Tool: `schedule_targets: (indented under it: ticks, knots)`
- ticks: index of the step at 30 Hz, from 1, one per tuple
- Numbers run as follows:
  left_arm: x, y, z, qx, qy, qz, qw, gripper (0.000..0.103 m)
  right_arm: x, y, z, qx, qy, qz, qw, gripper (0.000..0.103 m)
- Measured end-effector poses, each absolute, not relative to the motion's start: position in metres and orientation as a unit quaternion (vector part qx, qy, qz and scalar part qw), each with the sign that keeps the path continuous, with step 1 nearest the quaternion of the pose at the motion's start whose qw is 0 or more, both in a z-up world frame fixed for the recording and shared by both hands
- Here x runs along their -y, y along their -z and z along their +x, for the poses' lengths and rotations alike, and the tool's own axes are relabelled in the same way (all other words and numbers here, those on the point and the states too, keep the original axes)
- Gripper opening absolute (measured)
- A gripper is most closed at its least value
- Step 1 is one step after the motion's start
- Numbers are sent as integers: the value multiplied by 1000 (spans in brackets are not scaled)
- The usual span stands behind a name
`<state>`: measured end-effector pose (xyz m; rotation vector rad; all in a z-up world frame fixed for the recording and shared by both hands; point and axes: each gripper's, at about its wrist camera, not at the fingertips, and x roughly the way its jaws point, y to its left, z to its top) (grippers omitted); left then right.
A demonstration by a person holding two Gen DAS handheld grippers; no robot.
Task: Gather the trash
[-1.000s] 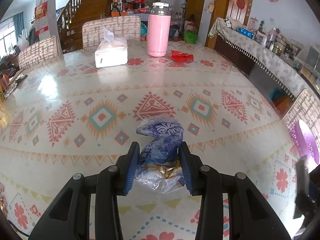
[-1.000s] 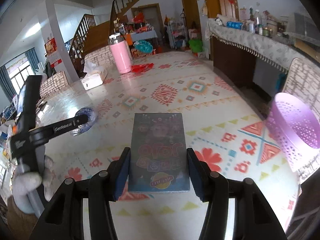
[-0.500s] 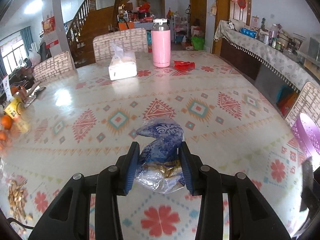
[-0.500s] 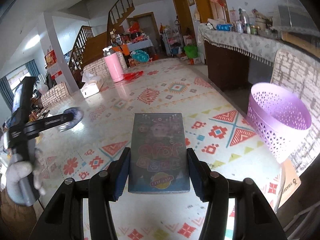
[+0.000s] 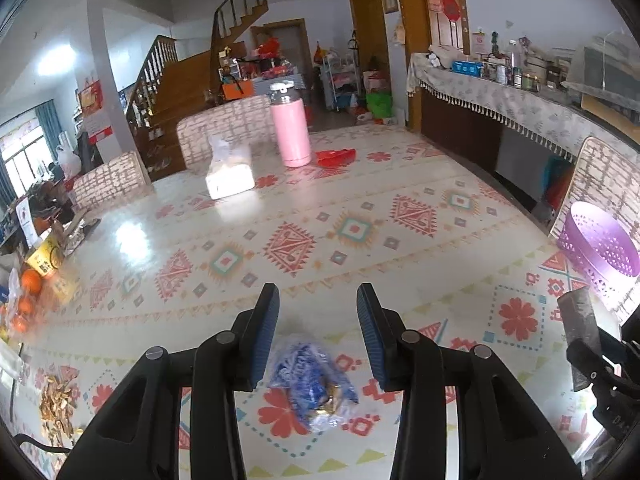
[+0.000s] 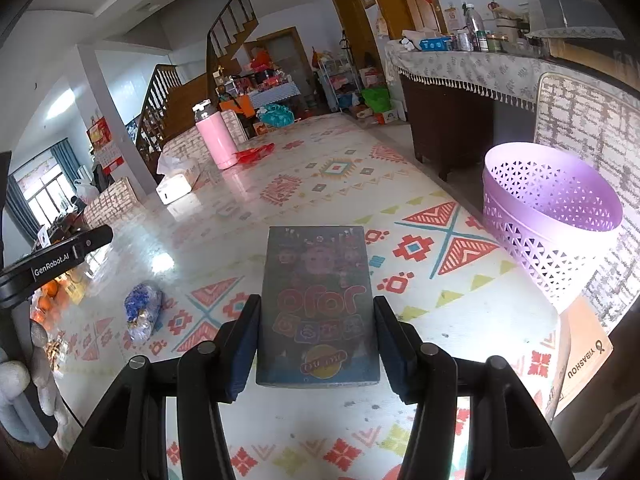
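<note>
A crumpled blue wrapper (image 5: 312, 384) lies on the patterned table (image 5: 400, 184), below and just behind the fingertips of my left gripper (image 5: 318, 300). That gripper's jaws stand apart with nothing between them. From the right wrist the same wrapper (image 6: 142, 312) shows on the table at the left. My right gripper (image 6: 317, 300) is shut on a flat dark snack packet (image 6: 316, 264) with red lettering, held above the table's near end. A purple perforated basket (image 6: 548, 216) stands to its right at the table's edge and appears again as the basket (image 5: 600, 248) at far right.
A pink bottle (image 5: 290, 132), a tissue pack (image 5: 230, 172) and a red wrapper (image 5: 336, 156) sit at the far end. Oranges (image 5: 30, 284) and a pile of peel scraps (image 5: 56, 400) lie at the left edge. A woven chair (image 6: 588, 120) stands behind the basket.
The blue wrapper has left the left gripper's fingers and now lies on the table, while that gripper rose and drew back. The right gripper carried the packet closer to the basket.
</note>
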<state>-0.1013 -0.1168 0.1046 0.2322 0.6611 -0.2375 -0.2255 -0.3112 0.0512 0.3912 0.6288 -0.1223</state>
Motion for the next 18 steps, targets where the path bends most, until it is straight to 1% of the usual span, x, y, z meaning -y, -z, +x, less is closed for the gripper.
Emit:
schedule_targets:
  ticks: [6,8,9,10,15,18]
  knots:
    - [98,-88,-84,-370,133,74,917,40,316,-45,-226,-312,57,196,928,59]
    - [91,-83,-78,-383,138,66,911,49,319,-43,-226,-313,57,201,926,59]
    - [85,-77,-74,-393,147,59,906,57,320,-42,-226,-314,56,204,926,59]
    - [81,-74,-74,-399,153,55,903,63,320,-40,-225,-314,56,205,925,59]
    - [83,-45,-72,-430,166,85,884,74,321,-33,-219,-324,46,210,921,59]
    - [86,-26,-66,-451,152,93,875,74,320,-31,-218,-327,42,210,920,59]
